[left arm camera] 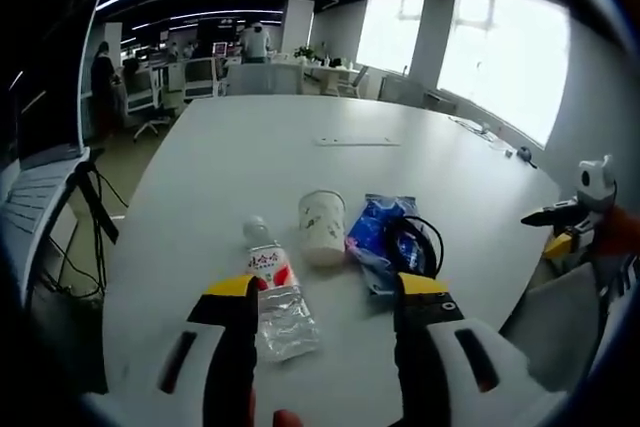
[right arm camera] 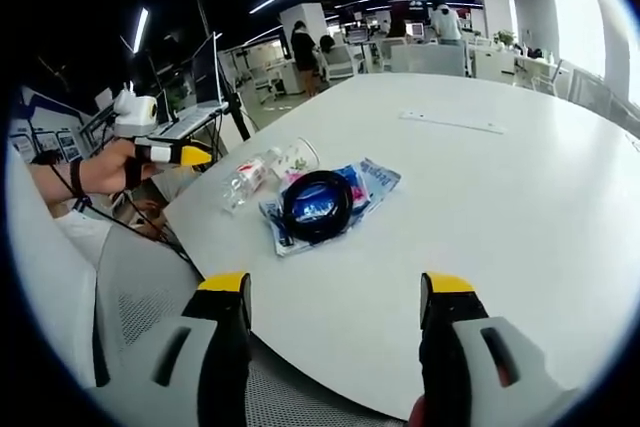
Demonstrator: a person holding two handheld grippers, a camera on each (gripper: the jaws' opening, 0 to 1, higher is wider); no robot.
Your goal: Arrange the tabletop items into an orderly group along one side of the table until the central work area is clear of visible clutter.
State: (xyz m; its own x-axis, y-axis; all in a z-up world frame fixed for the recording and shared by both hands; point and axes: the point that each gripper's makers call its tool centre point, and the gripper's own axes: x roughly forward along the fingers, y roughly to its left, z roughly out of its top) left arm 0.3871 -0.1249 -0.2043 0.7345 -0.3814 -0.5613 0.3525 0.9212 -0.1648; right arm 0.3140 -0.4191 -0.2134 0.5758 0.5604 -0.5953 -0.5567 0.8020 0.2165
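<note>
On the white table (left arm camera: 300,167) lie a clear plastic bottle (left arm camera: 276,292) with a red-and-white label, a paper cup (left arm camera: 322,227) on its side, and a blue packet (left arm camera: 385,242) with a coil of black cable (left arm camera: 415,247) on it. My left gripper (left arm camera: 325,292) hangs open just above the bottle, with nothing between its jaws. From the right gripper view the same bottle (right arm camera: 248,175), cup (right arm camera: 296,158), blue packet (right arm camera: 345,197) and cable coil (right arm camera: 318,207) lie ahead on the table (right arm camera: 480,197). My right gripper (right arm camera: 335,287) is open over the table's near edge.
A thin white strip (left arm camera: 355,142) lies farther along the table. The other gripper (left arm camera: 570,212) shows at the right edge, held by a hand. An open office with desks, chairs and standing people lies beyond. A grey chair back (right arm camera: 140,297) sits beside the table edge.
</note>
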